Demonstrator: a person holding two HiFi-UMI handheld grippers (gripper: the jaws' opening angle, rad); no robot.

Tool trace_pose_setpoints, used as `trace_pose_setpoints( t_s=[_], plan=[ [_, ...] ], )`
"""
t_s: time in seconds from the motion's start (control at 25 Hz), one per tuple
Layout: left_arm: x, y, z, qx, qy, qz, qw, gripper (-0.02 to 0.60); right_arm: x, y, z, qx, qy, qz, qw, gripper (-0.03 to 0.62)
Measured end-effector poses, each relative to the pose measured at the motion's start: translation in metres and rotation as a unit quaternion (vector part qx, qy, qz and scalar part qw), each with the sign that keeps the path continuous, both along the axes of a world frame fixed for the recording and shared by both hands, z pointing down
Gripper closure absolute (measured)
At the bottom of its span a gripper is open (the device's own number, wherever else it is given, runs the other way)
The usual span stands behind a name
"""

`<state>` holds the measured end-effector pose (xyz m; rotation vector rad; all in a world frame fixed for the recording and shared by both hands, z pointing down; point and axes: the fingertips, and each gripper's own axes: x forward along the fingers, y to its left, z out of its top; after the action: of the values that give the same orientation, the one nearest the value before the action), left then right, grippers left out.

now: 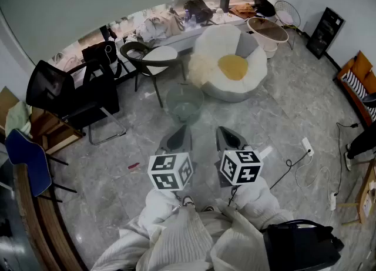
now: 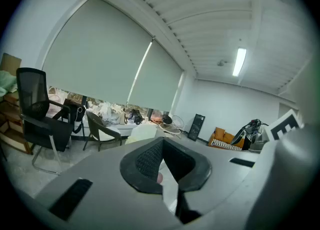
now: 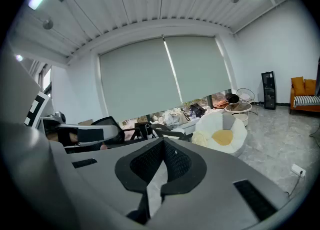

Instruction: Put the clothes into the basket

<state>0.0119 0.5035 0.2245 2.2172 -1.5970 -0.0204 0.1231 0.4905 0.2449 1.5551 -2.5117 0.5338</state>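
- Two hand-held grippers, held side by side above a grey marble-look floor (image 1: 276,117), each carrying one cube with square markers.
- The left hand-held gripper (image 1: 179,137) has its jaws closed tip to tip, with nothing between them.
- The right hand-held gripper (image 1: 230,137) is likewise fully closed and empty.
- One pale, see-through basket (image 1: 184,113) stands on the floor just beyond both gripper tips, near the middle of the room. Its contents cannot be made out.
- One pale heap, cloth or bags, (image 1: 157,27) lies on the window ledge at the floor's far edge, well apart from the basket.
- Three chairs stand left of the basket: one black mesh office chair (image 1: 56,90), one blue chair (image 1: 26,155), and one dark armchair with a white seat (image 1: 150,58).
- One fried-egg-shaped seat (image 1: 232,67) sits just right of the basket.
- One white power strip (image 1: 306,145) lies towards the floor's right edge.
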Motion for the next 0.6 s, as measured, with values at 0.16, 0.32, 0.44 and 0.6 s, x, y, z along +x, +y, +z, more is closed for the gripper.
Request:
trace_pose_setpoints(
  t_s=[0.16,0.32,0.44,0.6],
  plan=[
    [-0.002,-0.002,0.0,0.0,-0.001,0.003,1.0,0.584,-0.003,-0.001,0.0,-0.002,0.002,0.0,1.0,0.571],
    [-0.006,-0.006,0.003,0.0,-0.001,0.005,1.0,0.584,-0.006,-0.006,0.003,-0.003,0.006,0.002,1.0,0.571],
    [-0.013,-0.011,0.005,-0.002,-0.002,0.007,1.0,0.584,-0.012,-0.012,0.005,-0.004,0.003,0.004,1.0,0.571],
    [-0.024,-0.02,0.003,-0.002,-0.002,0.008,1.0,0.584,-0.02,-0.02,0.001,-0.008,-0.022,0.012,1.0,0.571]
  ],
)
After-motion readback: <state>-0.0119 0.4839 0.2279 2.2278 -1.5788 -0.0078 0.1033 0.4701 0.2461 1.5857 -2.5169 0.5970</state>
